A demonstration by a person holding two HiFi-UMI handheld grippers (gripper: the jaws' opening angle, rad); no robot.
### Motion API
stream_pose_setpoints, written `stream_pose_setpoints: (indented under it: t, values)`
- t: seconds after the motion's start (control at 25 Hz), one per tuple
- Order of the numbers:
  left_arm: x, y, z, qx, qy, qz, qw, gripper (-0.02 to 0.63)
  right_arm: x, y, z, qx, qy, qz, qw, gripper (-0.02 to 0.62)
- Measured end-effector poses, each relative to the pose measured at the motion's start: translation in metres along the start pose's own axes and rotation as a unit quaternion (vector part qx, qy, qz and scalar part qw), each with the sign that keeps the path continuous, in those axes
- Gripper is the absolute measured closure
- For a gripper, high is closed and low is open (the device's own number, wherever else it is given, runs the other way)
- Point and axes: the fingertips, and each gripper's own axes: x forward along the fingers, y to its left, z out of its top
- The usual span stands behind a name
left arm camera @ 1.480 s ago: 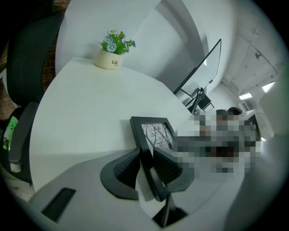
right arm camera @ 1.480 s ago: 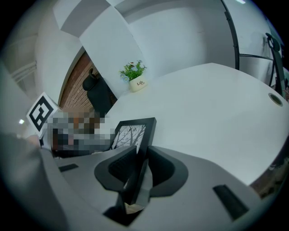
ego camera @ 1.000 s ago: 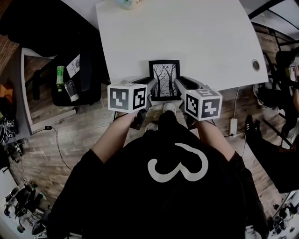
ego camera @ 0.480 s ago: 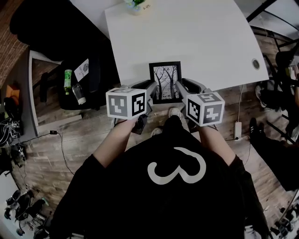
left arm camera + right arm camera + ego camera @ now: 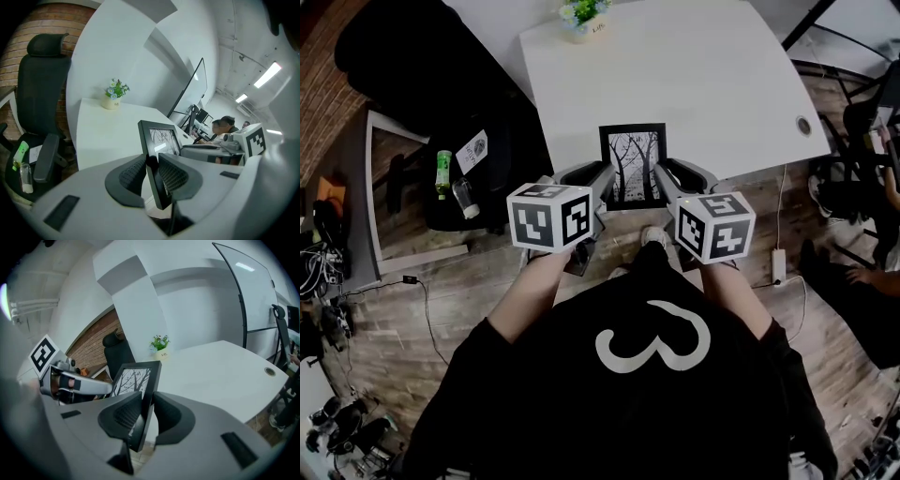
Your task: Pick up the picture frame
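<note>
The picture frame (image 5: 633, 165), black with a bare-tree print, is held up over the near edge of the white table (image 5: 722, 84). My left gripper (image 5: 603, 174) is shut on its left side and my right gripper (image 5: 664, 174) on its right side. In the left gripper view the frame (image 5: 159, 137) stands edge-on between the ribbed pads of the left gripper (image 5: 151, 165), whose jaws have just been closing on it. In the right gripper view the frame (image 5: 137, 375) is pinched the same way by the right gripper (image 5: 144, 405).
A small potted plant (image 5: 581, 15) stands at the table's far edge. A black office chair (image 5: 403, 56) is at the left, with a green bottle (image 5: 443, 169) on a low shelf beside it. A power strip (image 5: 779, 265) lies on the wooden floor at the right.
Both grippers have come up toward the camera with the frame between them. The marker cubes look a little larger, and the table has slid away beneath the frame.
</note>
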Motion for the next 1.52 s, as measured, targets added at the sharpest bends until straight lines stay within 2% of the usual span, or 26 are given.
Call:
stream_pose_setpoints:
  t: [0.6, 0.76, 1.16, 1.52]
  values:
    - [-0.076, -0.034, 0.016, 0.062, -0.075, -0.020, 0.9951, 0.514, -0.065, 0.057, 0.033, -0.059, -0.096, -0.031, 0.993, 0.503]
    - [-0.094, -0.047, 0.021, 0.089, -0.099, -0.013, 0.9910, 0.514, -0.084, 0.067, 0.040, -0.074, -0.125, -0.030, 0.989, 0.502]
    - [-0.134, -0.065, 0.038, 0.100, -0.146, -0.029, 0.9838, 0.517, -0.112, 0.092, 0.065, -0.117, -0.169, -0.027, 0.978, 0.502]
    - [-0.172, -0.086, 0.051, 0.126, -0.198, -0.029, 0.9717, 0.517, -0.145, 0.116, 0.086, -0.146, -0.225, -0.025, 0.963, 0.503]
